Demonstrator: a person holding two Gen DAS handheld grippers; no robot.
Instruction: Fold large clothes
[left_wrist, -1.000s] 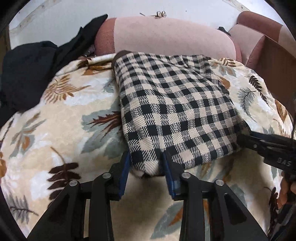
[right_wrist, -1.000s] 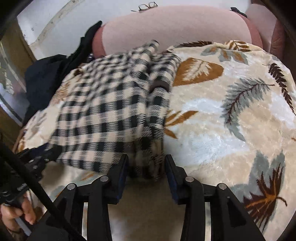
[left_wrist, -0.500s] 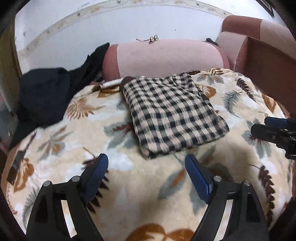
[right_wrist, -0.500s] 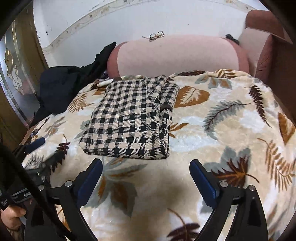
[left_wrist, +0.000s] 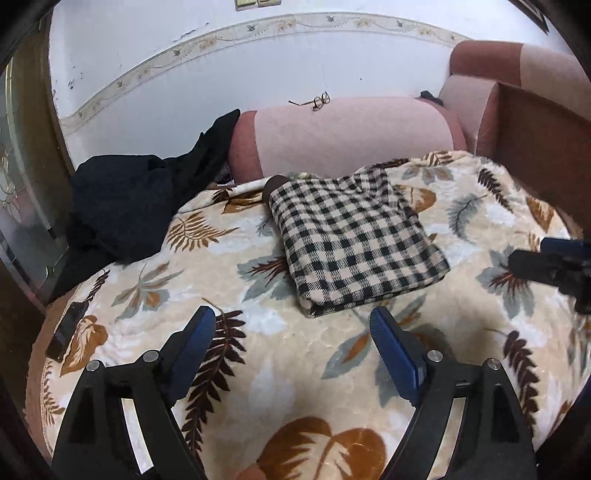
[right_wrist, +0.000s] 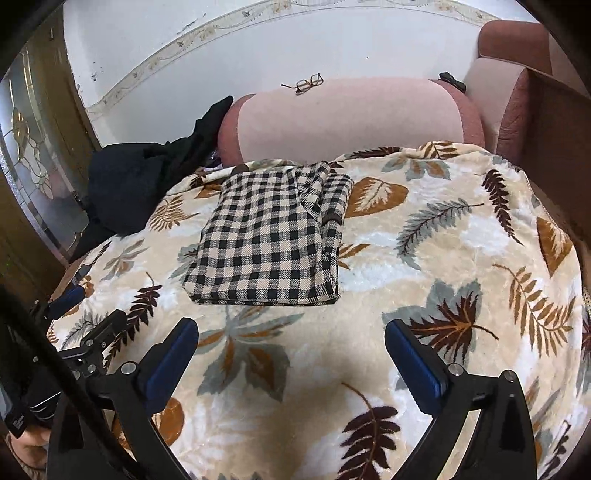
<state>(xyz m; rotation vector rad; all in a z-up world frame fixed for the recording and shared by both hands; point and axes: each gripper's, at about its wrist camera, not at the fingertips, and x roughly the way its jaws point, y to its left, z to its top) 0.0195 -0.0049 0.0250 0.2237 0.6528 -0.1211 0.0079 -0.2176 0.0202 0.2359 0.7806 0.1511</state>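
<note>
The left gripper (left_wrist: 291, 339) and the right gripper (right_wrist: 291, 347) are both spread wide, holding nothing, above the leaf-print blanket (right_wrist: 443, 266). Just beyond them the folded checkered garment (right_wrist: 273, 240) lies flat on the blanket. Behind it are a pink cushion (right_wrist: 347, 118) with eyeglasses (right_wrist: 306, 84) on top, and dark clothes (left_wrist: 125, 206) at the left.

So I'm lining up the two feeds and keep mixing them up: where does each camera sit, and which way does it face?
Left wrist: rides the left gripper, facing the sofa back over the checked garment on the leaf blanket; its open fingers show, right gripper at right edge.
Right wrist: rides the right gripper, facing likewise; open fingers show, left gripper at lower left.
Shared: garment, blanket, glasses, dark clothes.
</note>
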